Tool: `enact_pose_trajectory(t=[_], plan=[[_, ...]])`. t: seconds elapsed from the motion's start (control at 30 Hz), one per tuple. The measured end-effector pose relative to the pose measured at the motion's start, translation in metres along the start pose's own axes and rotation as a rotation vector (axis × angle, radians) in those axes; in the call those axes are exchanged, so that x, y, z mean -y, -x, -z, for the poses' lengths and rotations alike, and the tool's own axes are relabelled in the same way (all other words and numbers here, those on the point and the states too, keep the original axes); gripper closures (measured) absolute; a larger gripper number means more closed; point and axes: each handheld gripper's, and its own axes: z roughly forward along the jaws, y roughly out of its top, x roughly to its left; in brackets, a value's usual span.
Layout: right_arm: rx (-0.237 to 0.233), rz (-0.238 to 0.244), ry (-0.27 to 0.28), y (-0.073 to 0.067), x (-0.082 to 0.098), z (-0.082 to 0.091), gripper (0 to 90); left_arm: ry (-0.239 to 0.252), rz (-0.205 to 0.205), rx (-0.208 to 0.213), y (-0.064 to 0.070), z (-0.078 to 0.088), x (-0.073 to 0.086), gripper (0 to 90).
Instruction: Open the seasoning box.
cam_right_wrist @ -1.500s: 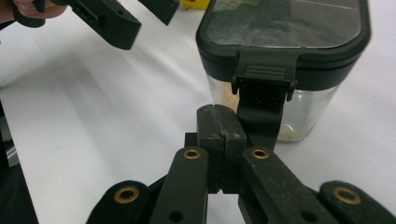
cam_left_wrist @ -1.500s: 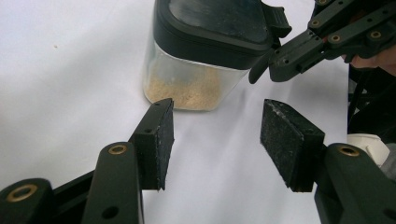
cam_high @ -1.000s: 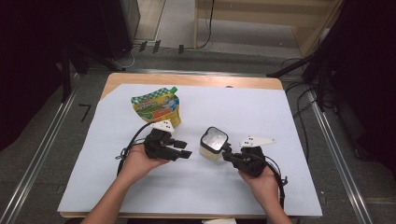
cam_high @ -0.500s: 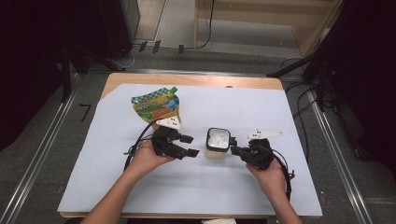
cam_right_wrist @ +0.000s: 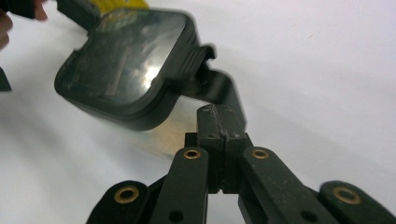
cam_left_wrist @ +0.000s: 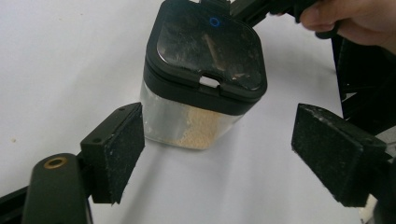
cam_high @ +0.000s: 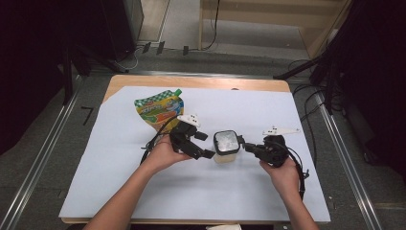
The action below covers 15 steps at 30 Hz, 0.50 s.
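A clear square container (cam_high: 226,142) with a black lid stands mid-table, with pale grains in its bottom (cam_left_wrist: 198,133). My left gripper (cam_high: 207,145) is just to its left. Its jaws have just been opening and stand wide (cam_left_wrist: 219,154), pointing at the container but short of it, with nothing pressed between the pads. My right gripper (cam_high: 246,146) comes in from the container's right with its jaws shut (cam_right_wrist: 219,116). Its tip rests at a black strap (cam_right_wrist: 224,91) below the lid's latch, and I cannot tell whether it pinches the strap. The container (cam_right_wrist: 126,60) looks tilted in the right gripper view.
A green and yellow spouted pouch (cam_high: 160,109) lies behind the left hand. White paper (cam_high: 119,182) covers the wooden table, and cables trail from both grippers. Dark stands and floor cables surround the table.
The left jaws have spread from partly closed to wide. Both hands have drifted to the right, and the container has shifted slightly right with them.
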Motion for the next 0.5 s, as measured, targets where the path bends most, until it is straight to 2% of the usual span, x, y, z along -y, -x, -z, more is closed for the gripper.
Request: enact_pose_trajectory(t=[0.07, 0.1, 0.23, 0.43, 0.5], plan=[[0.006, -0.013, 0.012, 0.002, -0.001, 0.004, 90.0, -0.010, -0.016, -0.025, 0.000, -0.004, -0.001, 14.3], [0.012, -0.017, 0.023, 0.006, -0.001, 0.006, 90.0, -0.010, -0.019, -0.022, -0.001, -0.005, -0.001, 14.2], [0.016, -0.045, 0.003, 0.013, -0.001, -0.004, 90.0, 0.000, -0.025, -0.017, -0.004, -0.012, -0.001, 14.1], [0.021, -0.014, -0.028, 0.014, -0.006, -0.020, 90.0, -0.003, -0.045, -0.037, -0.002, -0.018, -0.002, 14.1], [0.024, -0.011, -0.033, 0.016, -0.008, -0.023, 90.0, -0.014, -0.056, -0.055, -0.001, -0.021, -0.002, 14.1]])
